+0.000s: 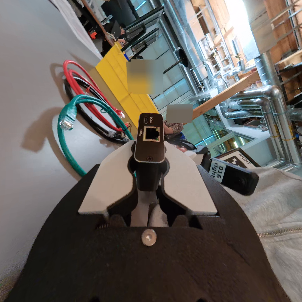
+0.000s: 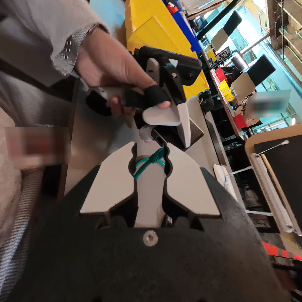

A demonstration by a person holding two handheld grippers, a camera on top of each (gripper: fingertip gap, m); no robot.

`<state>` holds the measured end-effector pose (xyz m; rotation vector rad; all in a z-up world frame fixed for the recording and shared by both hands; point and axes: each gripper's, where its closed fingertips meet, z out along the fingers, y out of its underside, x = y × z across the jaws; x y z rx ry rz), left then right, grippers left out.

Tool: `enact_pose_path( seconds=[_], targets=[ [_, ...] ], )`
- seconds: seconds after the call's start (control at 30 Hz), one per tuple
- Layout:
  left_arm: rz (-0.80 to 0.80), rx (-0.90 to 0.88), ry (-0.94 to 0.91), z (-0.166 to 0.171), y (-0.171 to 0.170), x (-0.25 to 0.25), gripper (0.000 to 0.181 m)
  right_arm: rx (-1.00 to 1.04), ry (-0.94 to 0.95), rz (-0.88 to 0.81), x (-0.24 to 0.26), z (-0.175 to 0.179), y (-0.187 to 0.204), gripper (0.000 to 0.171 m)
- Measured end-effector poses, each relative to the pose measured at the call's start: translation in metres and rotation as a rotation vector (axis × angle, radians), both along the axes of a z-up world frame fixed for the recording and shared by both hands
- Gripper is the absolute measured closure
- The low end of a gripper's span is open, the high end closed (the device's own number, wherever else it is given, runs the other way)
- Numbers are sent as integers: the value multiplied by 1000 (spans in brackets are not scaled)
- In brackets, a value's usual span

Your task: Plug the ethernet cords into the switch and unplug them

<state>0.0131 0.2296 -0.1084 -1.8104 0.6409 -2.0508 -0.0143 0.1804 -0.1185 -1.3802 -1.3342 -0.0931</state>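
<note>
My left gripper is shut on a small black switch, held above the table. The face towards the camera has one empty port. A green ethernet cord lies on the white table at left, its free plug raised. Coiled red and black cords lie beside it. In the right wrist view my right gripper has its jaws apart, with a green cord in the gap. Just beyond it a hand holds the left gripper with the switch.
A yellow bin stands behind the cords and also shows in the right wrist view. The right gripper's camera is close at the left gripper's right. A grey-sleeved arm fills the left side. Shelving and people sit farther back.
</note>
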Motion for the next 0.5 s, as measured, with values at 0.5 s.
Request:
enact_pose_path(
  seconds=[0.5],
  targets=[
    [-3, -60, -15, -3, 2, -1, 156, -431, 441, -107, 16, -3, 19, 141]
  ],
)
